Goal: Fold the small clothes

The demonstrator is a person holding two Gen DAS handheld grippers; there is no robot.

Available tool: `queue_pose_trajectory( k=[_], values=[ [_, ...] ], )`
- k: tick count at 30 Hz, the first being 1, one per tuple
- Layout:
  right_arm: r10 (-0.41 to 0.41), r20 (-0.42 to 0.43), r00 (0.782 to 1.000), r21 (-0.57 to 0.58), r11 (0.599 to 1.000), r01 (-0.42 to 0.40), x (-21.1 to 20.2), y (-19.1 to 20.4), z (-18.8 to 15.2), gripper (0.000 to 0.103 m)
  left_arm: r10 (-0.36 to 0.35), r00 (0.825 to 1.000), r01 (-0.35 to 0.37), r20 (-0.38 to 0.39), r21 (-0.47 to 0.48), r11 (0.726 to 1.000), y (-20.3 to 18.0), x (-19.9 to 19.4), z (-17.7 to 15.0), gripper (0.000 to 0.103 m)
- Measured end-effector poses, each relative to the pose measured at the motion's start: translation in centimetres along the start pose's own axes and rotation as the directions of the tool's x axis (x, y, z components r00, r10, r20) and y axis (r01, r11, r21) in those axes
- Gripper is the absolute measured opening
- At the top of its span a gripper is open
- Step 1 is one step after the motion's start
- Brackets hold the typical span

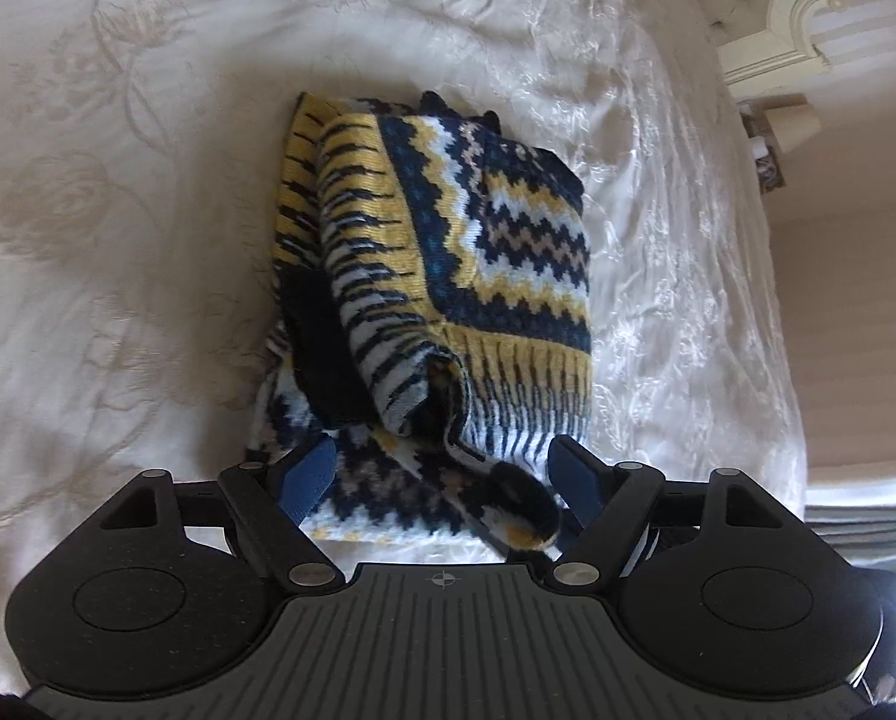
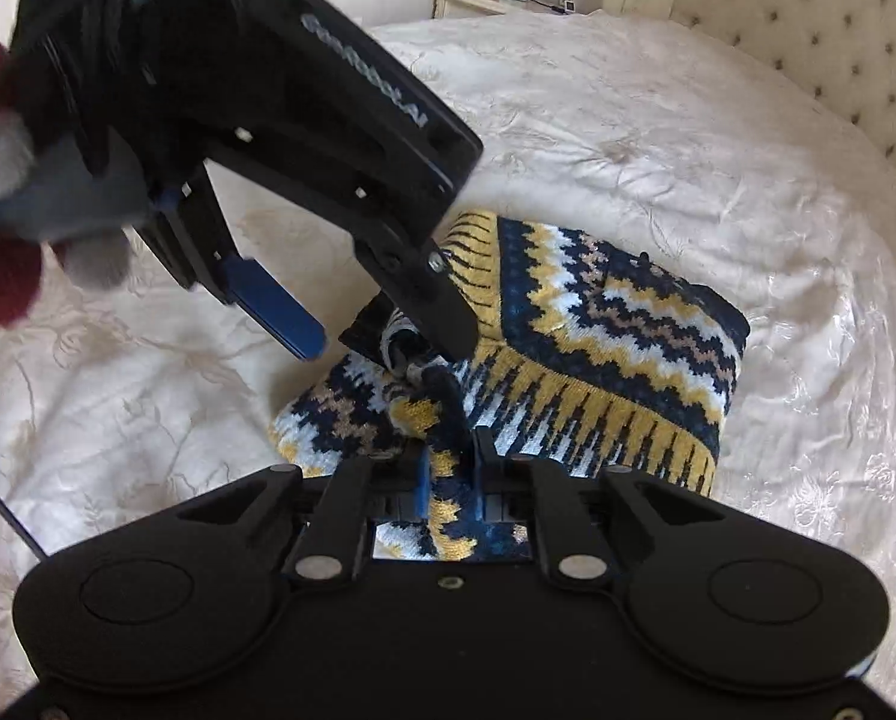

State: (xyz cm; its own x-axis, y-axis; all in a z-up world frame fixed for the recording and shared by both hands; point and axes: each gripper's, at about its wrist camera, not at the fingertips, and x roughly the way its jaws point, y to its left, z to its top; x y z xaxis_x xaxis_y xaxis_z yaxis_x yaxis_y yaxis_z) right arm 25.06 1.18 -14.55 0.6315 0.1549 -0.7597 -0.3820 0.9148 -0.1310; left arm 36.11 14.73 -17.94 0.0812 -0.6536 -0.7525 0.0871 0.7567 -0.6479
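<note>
Navy, yellow & white zigzag-knit sweater lies partly folded on cream floral-embroidered bed cover, near its edge. Left gripper hovers just above the knit w/ blue-padded fingers spread apart. Right gripper has fingers clamped together on a bunched fold at sweater's near edge.

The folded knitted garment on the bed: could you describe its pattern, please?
Navy, yellow and white zigzag stripes on the folded knitted garment; left wrist view.

Two close wrist views down onto one sweater.
</note>
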Motion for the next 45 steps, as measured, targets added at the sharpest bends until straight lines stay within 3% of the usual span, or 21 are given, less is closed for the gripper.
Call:
queue_pose_trajectory(
  k=[4,11,14,15,16,19,21,23,27,29,31,34,36,39,42,45],
  values=[
    [0.024,0.004,1.0,0.0,1.0,-0.024,-0.6,0.1,-0.2,0.02,-0.022,1.0,0.022,-0.004,-0.037,0.999,-0.3,2.2,1.3,0.077],
    [0.051,-0.004,0.999,0.031,0.998,-0.051,0.2,0.2,-0.5,0.02,0.047,0.999,-0.047,-0.002,-0.024,0.999,0.1,4.4,3.3,0.072],
    [0.054,-0.004,0.999,0.045,0.998,-0.054,0.4,0.4,-0.5,0.02,0.035,0.999,-0.034,0.026,-0.039,0.999,0.8,4.4,3.5,0.048],
    [0.054,-0.003,0.999,0.05,0.997,-0.053,0.4,0.4,-0.4,0.02,0.032,0.998,-0.03,0.053,-0.035,0.999,0.9,4.1,3.4,0.024],
    [0.053,-0.001,0.999,0.058,0.997,-0.053,0.4,0.3,-0.5,0.02,0.035,0.996,-0.034,0.08,-0.013,0.999,0.7,3.6,3.3,0.02],
    [0.058,0.028,0.998,0.098,0.993,-0.06,-0.1,0.0,-0.3,0.018,0.056,0.989,-0.075,0.139,0.133,0.988,-1.4,2.0,3.1,0.02],
    [0.059,0.055,0.997,0.117,0.991,-0.065,-0.6,-0.1,0.1,0.018,0.056,0.982,-0.101,0.183,0.246,0.964,-2.9,0.7,2.8,0.02],
    [0.069,0.063,0.996,0.117,0.99,-0.076,-0.7,0.2,0.4,0.018,0.068,0.978,-0.124,0.198,0.286,0.95,-3.2,0.0,2.9,0.02],
    [0.098,-0.023,0.995,0.083,0.992,-0.096,2.4,1.5,0.5,0.019,0.136,0.984,-0.157,0.119,0.191,0.969,-0.4,2.0,4.0,0.022],
    [0.126,-0.101,0.987,0.059,0.991,-0.12,4.7,2.2,0.0,0.028,0.172,0.981,-0.185,0.091,0.164,0.969,1.1,3.0,4.0,0.028],
    [0.151,-0.14,0.979,0.036,0.988,-0.147,5.8,2.7,-0.5,0.031,0.166,0.981,-0.18,0.099,0.154,0.972,1.8,3.2,3.8,0.03],
    [0.21,-0.121,0.97,0.043,0.978,-0.206,4.9,2.3,-0.8,0.048,0.145,0.982,-0.162,0.123,0.137,0.977,2.2,2.7,3.4,0.036],
    [0.246,-0.098,0.964,0.062,0.969,-0.241,3.8,1.4,-1.2,0.052,0.142,0.98,-0.161,0.136,0.135,0.978,2.5,2.4,3.0,0.039],
    [0.248,-0.072,0.966,0.092,0.966,-0.241,2.2,-0.3,-1.7,0.053,0.138,0.979,-0.156,0.148,0.118,0.981,2.9,2.1,2.8,0.042],
    [0.236,-0.024,0.972,0.153,0.961,-0.229,0.6,-2.8,-2.3,0.062,0.172,0.969,-0.194,0.178,0.112,0.975,2.9,1.3,2.6,0.056],
    [0.204,0.016,0.979,0.237,0.95,-0.202,-0.7,-5.9,-2.8,0.068,0.143,0.966,-0.17,0.213,0.113,0.979,3.3,-0.1,2.1,0.056]
  ],
)
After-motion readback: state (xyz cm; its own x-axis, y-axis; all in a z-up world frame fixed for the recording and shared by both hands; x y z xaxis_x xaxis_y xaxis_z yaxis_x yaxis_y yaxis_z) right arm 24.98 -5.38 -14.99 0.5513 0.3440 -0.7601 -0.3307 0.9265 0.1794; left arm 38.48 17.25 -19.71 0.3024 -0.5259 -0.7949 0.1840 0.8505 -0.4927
